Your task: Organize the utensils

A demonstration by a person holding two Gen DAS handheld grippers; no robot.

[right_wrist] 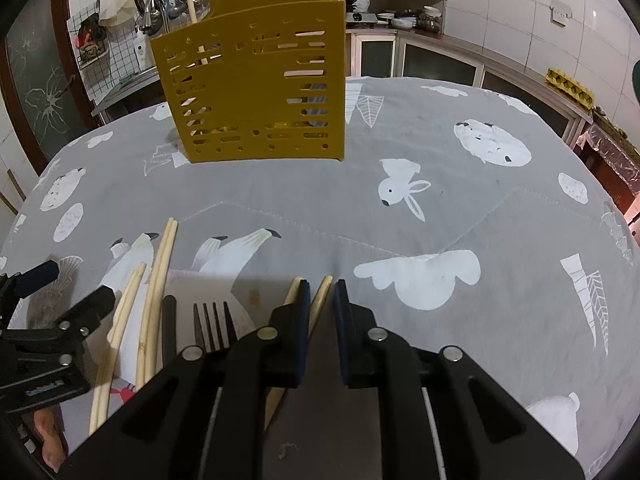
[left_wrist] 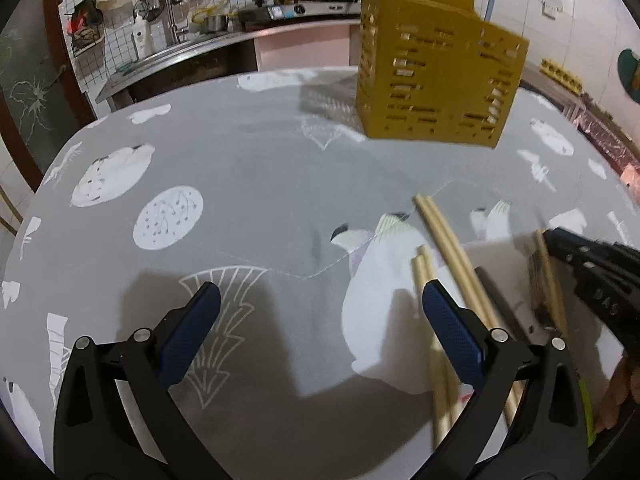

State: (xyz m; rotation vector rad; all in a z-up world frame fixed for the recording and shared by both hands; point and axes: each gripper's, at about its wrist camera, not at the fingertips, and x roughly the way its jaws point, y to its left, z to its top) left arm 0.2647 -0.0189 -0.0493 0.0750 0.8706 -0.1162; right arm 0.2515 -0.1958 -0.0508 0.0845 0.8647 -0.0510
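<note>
A yellow slotted utensil holder (left_wrist: 436,80) stands on the grey printed tablecloth (left_wrist: 260,184); in the right wrist view the holder (right_wrist: 256,88) holds one upright chopstick. Several pale wooden chopsticks (left_wrist: 452,256) lie near the front edge, also seen in the right wrist view (right_wrist: 154,296) beside a dark fork (right_wrist: 214,326) and a dark handle (right_wrist: 169,332). My left gripper (left_wrist: 320,328) is open and empty, its right finger over the chopsticks. My right gripper (right_wrist: 322,300) is nearly closed around a chopstick (right_wrist: 322,294), with another chopstick (right_wrist: 294,290) just outside its left finger.
A kitchen counter with a sink, a pot and hanging tools (left_wrist: 224,12) runs behind the table. Cabinets and shelves with jars (right_wrist: 404,16) stand at the back right. The cloth's far right part (right_wrist: 480,168) bears only prints.
</note>
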